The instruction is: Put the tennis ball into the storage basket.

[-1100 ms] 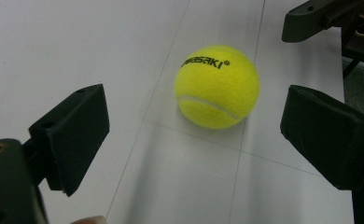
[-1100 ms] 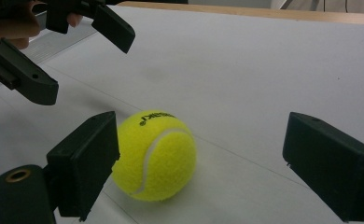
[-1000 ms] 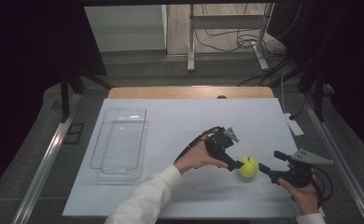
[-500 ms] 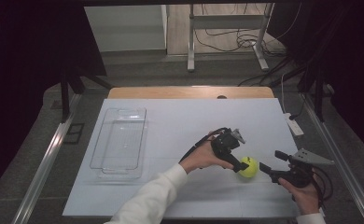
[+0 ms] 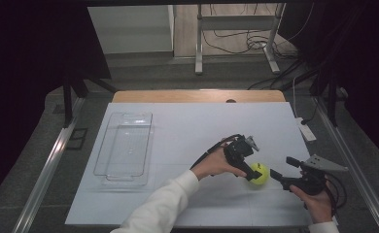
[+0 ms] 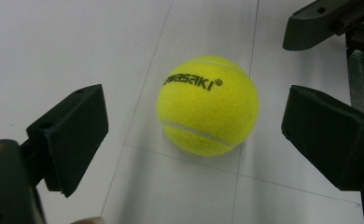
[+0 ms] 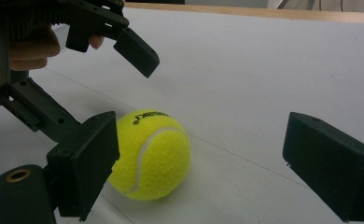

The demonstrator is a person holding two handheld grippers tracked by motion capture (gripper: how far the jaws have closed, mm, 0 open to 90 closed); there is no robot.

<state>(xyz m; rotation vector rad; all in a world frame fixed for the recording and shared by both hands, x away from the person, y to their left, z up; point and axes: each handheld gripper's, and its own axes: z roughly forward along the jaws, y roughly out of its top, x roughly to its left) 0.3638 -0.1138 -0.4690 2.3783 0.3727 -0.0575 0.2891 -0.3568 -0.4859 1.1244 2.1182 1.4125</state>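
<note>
In the left gripper view the picture's edges are cutting off both jaws of the left gripper [image 6: 194,140], and the curve of the tennis ball [image 6: 207,105] is swallowing the start of its printed word. In the right gripper view the near jaw is hiding the ball's [image 7: 154,156] left side.

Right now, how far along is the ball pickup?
Done: the left gripper is lined up, jaws open either side of the tennis ball. In hand: nothing gripped; the ball rests on the table. The right gripper waits open nearby. Left: close and lift, maybe toward the clear tray.
</note>
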